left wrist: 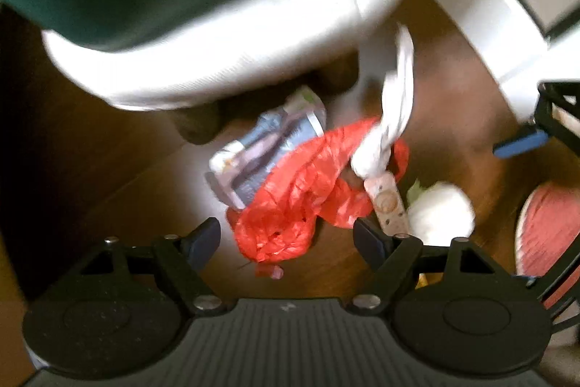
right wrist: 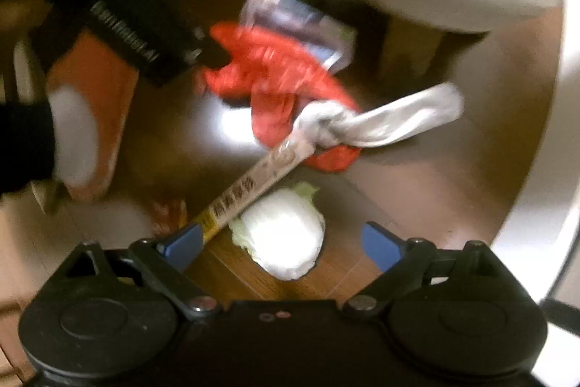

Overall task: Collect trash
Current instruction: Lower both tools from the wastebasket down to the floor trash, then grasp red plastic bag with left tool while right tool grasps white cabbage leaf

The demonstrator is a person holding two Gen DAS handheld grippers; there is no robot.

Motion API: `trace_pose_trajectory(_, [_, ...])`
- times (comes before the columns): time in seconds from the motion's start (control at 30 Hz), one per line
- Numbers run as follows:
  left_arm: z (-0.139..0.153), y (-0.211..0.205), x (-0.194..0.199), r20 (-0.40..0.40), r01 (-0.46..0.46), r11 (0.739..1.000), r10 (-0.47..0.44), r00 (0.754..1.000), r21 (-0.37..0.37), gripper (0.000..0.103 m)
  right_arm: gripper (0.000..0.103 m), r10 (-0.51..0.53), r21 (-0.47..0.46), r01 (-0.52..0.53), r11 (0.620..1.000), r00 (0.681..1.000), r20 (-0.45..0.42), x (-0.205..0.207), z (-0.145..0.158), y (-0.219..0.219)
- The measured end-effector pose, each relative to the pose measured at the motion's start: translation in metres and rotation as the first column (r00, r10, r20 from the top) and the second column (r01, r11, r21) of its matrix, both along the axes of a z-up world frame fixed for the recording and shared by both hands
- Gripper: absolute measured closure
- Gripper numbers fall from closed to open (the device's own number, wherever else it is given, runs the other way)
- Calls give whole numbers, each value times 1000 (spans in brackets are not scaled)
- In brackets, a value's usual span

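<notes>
Both sets of jaws are seen pointed down at the floor (right wrist: 435, 147), and nothing is held in either. The left gripper (left wrist: 288, 238) stands wide, with the lower end of the red bag (left wrist: 290, 202) lying between and just beyond its pads, apparently untouched. The right gripper (right wrist: 282, 242) is also spread wide, and the cabbage piece (right wrist: 286, 238) is framed almost centrally in the gap, nearer the left pad's side than the right, with bare floor showing at both sides. A flat paper strip (right wrist: 253, 180) is laid diagonally from just beside the right gripper's left pad up toward the red bag, its far end knotted into a white bag (right wrist: 362, 122) that trails off to the right; whether the strip touches the pad cannot be told through the blur. Behind the red bag a crumpled printed wrapper (left wrist: 261, 151) is seen, partly overlapped by it, and beyond that a white seat (left wrist: 217, 49). A pink slipper (left wrist: 547, 227) is visible at the left view's right edge. The cabbage is judged to be the right hand's nearest piece and the red bag the left's; the bag's long axis is seen running diagonally away from the left jaws, so a pinch across its near, bunched end is thought the likeliest way in.
</notes>
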State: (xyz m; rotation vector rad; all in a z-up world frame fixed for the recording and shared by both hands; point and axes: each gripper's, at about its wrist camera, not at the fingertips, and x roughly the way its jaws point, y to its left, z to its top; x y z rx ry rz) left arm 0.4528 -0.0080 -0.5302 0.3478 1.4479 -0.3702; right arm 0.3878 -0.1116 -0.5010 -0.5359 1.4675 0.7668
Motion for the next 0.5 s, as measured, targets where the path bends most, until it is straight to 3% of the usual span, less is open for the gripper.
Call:
trace_pose_trajectory(0.2, [-41,-5,-6,-14,50,998,-50,999,41,23,12,100,-33,-100,994,995,17,-15,-40,2])
trace_pose_trajectory(0.43, [-61,-11,-4,10,69,996,-70,998,53,24,13,121,-23,-120,993,992,39,-19,-55,4])
trace_pose_trajectory(0.47, [-63,-11,-3,7,69,996,-69,998,49,26,14,123,-23,-123,992,992,35,-20,-57,5])
trace_pose_trajectory(0.5, [-64,-11,-4,10,73,996,-74,997,50,35,18,132,-27,-131,991,991,37,-22,-59,6])
